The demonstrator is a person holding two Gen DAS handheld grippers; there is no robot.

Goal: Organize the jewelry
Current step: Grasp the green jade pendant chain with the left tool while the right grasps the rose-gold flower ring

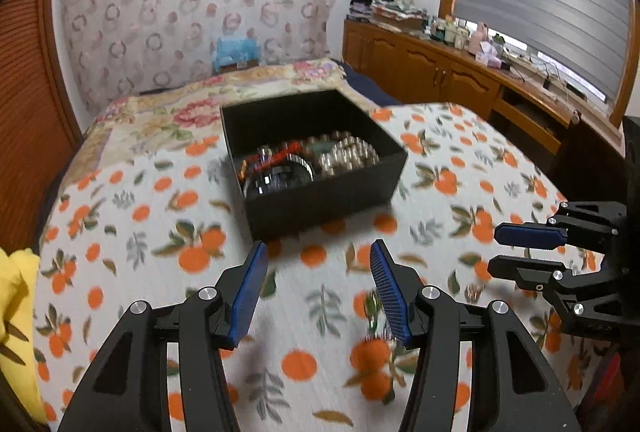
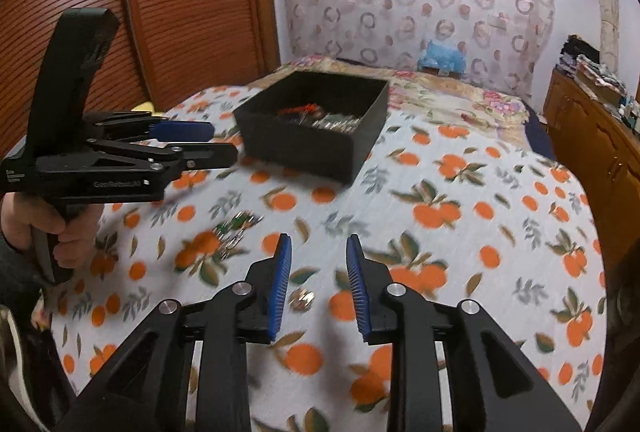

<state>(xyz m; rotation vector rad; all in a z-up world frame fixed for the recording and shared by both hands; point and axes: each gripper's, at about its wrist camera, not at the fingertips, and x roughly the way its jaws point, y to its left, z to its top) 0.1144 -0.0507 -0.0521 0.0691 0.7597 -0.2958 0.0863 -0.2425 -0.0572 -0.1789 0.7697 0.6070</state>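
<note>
**2 open claws hover over orange-print bed as jewelry box waits at center**

The left claw (image 1: 318,288), at the bottom center of its own wrist view, hangs with its blue-padded jaws spread wide and nothing between them. In the same view the right claw (image 1: 494,252) enters from the right edge, its jaws parted and empty. The black jewelry box (image 1: 320,192) sits in the middle of the frame on the orange-print bedspread (image 1: 120,232), lid off, holding a heap of beaded bracelets (image 1: 352,154) and a dark glass-faced piece I cannot identify. A small loose trinket (image 1: 474,292) lies on the bedspread at lower right, blurred, just below the right claw. Another blurred loose piece (image 1: 374,306) lies beside the left claw's right finger. In the right wrist view, a green-and-silver piece (image 2: 236,228) lies at left center, and a small metallic item (image 2: 302,299) rests between the right claw's open fingers. A wooden sideboard (image 1: 440,72) lines the upper right.
</note>
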